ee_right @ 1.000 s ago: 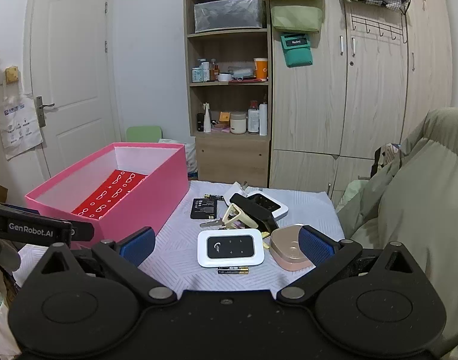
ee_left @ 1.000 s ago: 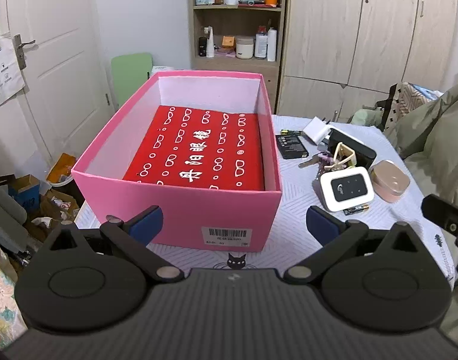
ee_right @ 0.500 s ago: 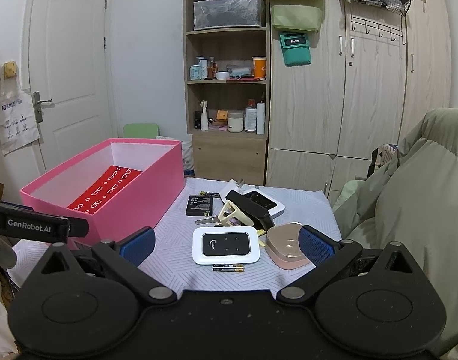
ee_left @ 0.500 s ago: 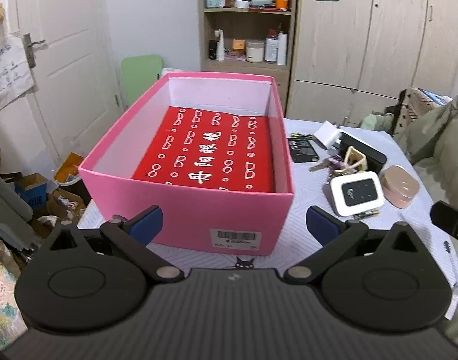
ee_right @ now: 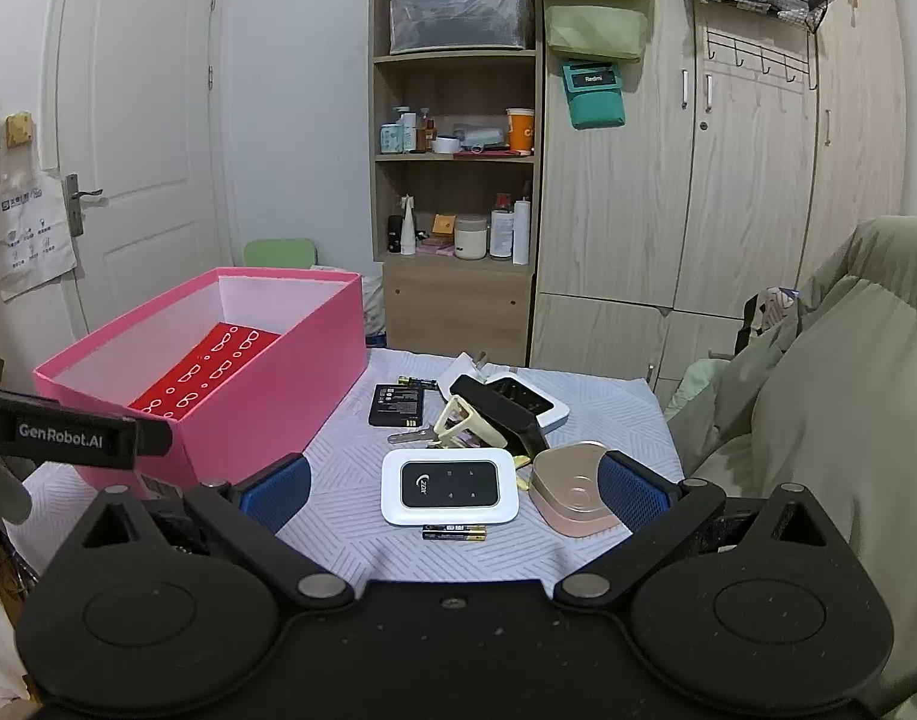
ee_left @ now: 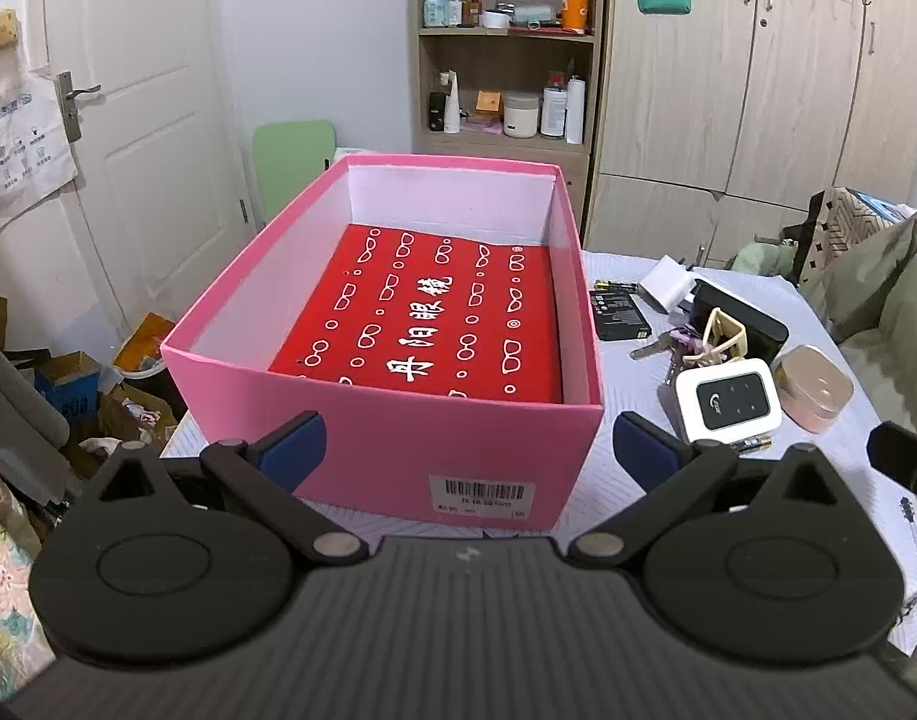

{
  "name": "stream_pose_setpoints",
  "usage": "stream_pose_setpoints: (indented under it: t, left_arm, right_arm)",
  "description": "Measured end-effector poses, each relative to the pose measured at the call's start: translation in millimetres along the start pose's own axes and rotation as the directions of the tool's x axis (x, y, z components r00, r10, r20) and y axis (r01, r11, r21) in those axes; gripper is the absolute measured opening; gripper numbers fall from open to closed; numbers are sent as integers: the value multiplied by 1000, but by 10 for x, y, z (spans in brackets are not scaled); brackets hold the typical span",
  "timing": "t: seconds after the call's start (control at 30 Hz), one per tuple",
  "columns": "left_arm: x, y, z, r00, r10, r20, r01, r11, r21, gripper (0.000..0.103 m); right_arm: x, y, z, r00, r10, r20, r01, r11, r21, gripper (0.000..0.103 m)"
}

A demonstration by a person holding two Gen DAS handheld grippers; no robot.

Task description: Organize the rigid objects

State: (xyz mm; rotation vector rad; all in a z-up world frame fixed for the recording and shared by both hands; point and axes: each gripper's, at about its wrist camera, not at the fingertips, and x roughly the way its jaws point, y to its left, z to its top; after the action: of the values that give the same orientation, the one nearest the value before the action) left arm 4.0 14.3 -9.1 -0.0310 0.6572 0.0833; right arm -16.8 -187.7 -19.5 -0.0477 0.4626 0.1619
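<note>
Left claw point(ee_left: 464, 444) is being held wide open, nothing gripped, facing the near end of the box point(ee_left: 458, 456). Right claw point(ee_right: 452, 489) is also being held wide open and empty, above the near edge of the worktop point(ee_right: 350, 516).

Items are being left loose on the worktop right of the box. Nearest: a battery point(ee_right: 453, 533), just in front of the white router point(ee_right: 449, 486). The tan case point(ee_right: 572, 498) is being partly hidden by the right pad point(ee_right: 629, 495). Behind the router: keys point(ee_right: 411, 436), a cream clip point(ee_right: 464, 423), a black stand point(ee_right: 497, 411). Further: a black pack point(ee_right: 398, 406), a second router point(ee_right: 527, 401), a white plug point(ee_right: 467, 367), more batteries point(ee_right: 417, 382).

The box is being shown open, holding only a red sheet point(ee_left: 434, 324) flat on its floor.
</note>
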Motion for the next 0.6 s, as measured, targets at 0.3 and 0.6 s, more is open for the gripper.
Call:
stream_pose_setpoints:
  t: [0.3,0.6]
  left_arm:
    - [56,15,-34,1000,1,-3,-1,1000,-2,103]
    - [11,25,-28,1000,-2,7,2,1000,3,103]
  right_arm:
    - [44,19,-15,1000,4,-14,-4,1000,-4,103]
    - [57,2,-15,1000,-1,-12,1,1000,-3,103]
